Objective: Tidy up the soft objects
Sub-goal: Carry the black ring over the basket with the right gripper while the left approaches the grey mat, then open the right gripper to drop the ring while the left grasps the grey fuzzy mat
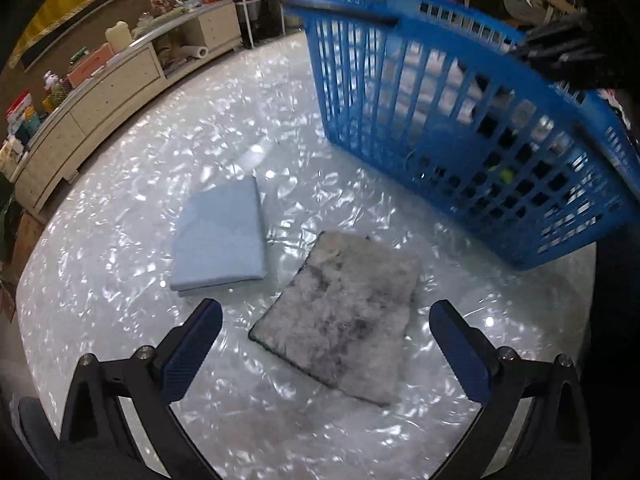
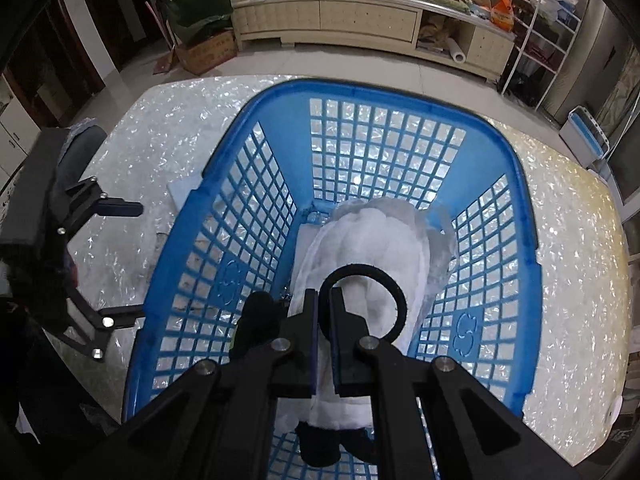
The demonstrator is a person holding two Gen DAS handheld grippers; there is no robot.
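Right gripper [image 2: 325,320] clenched on white fluffy plush toy w/ black ring [image 2: 360,264], inside blue plastic lattice basket [image 2: 248,128]; left gripper [image 1: 326,344] released above grey furry folded cloth [image 1: 340,320]; light-blue folded cloth [image 1: 220,236] also left on counter [image 1: 120,208].

Left tool [image 1: 326,344] jaws spread wide, nothing between the pads, pointed down at the shimmery white worktop [image 1: 120,208]. Grey mottled fuzzy pad [image 1: 340,316] lies flat just ahead, between the fingers. Folded light-blue cloth [image 1: 220,236] flat beside it, to its left, apart. Blue slatted basket [image 1: 460,128] upper right, blurred. Dark blurred shape at its rim, not identifiable.
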